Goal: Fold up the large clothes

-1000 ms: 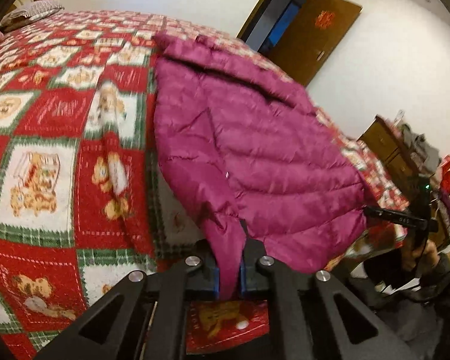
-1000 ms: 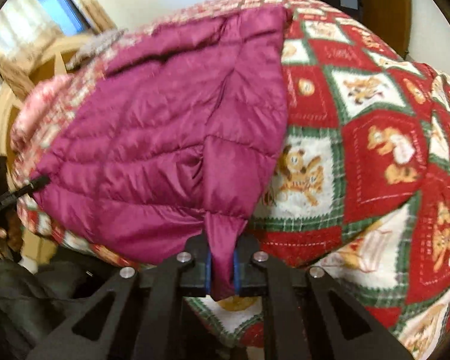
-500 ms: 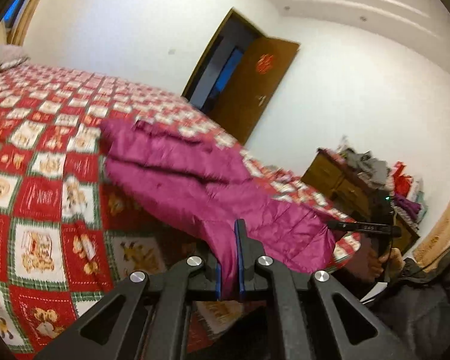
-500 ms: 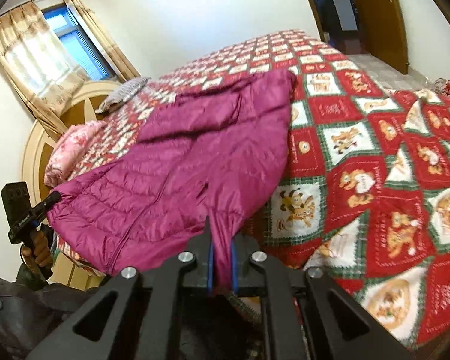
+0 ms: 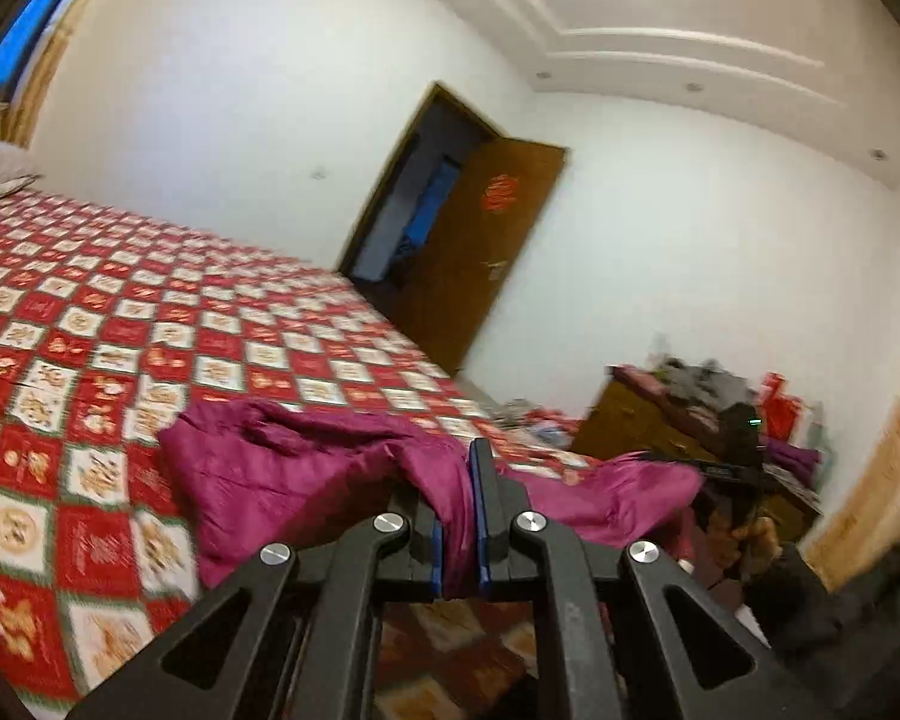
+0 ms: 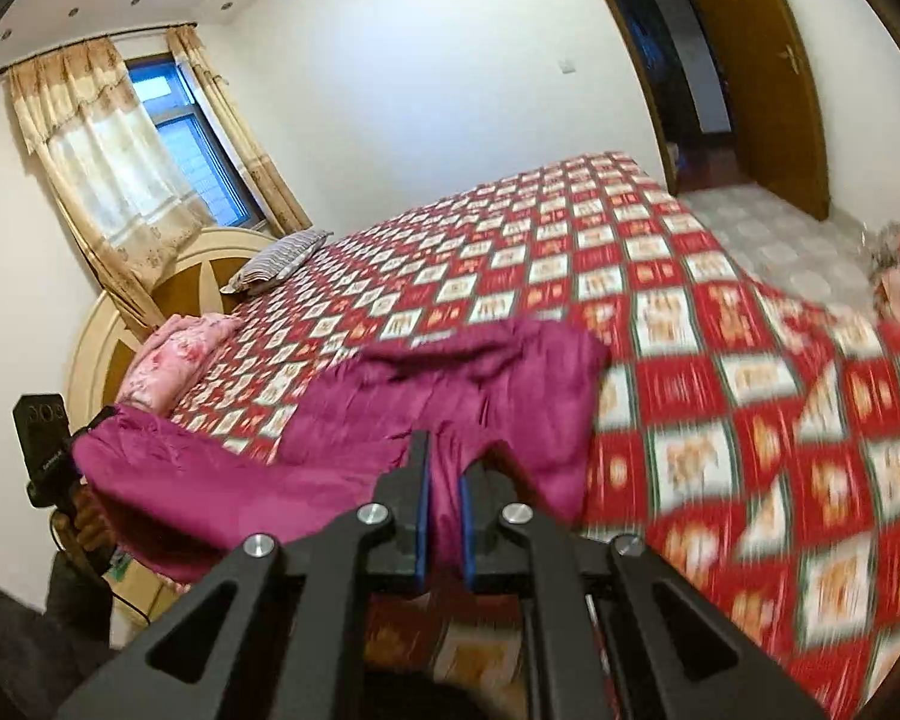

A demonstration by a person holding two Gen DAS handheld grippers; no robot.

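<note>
While the left wrist view looks across the bed (image 5: pixel 90 324), the left gripper (image 5: pixel 457 531) is clamped on a pinch of the magenta quilted jacket (image 5: pixel 282 474), with fabric filling the gap between its blue pads. The jacket is partly lifted near the bed's near edge, its far portion bunched on the red patchwork cover. The right gripper (image 5: pixel 723 471) appears at the jacket's other corner, in front of a cluttered dresser (image 5: pixel 642 420). An open door (image 5: pixel 480 252) stands beyond the bed.

From the right wrist view, the right gripper (image 6: pixel 441 513) is likewise closed on jacket (image 6: pixel 480 384) fabric, and the left gripper (image 6: pixel 93 423) holds the opposite corner at the far left. A sagging span hangs between the two holds. A pillow (image 6: pixel 282 255) lies by the headboard.

The step in hand is judged to be carrying the held edge forward over the body. To do it well, keep both holds level and evenly spaced, maintain light tension, and lower both corners together.
</note>
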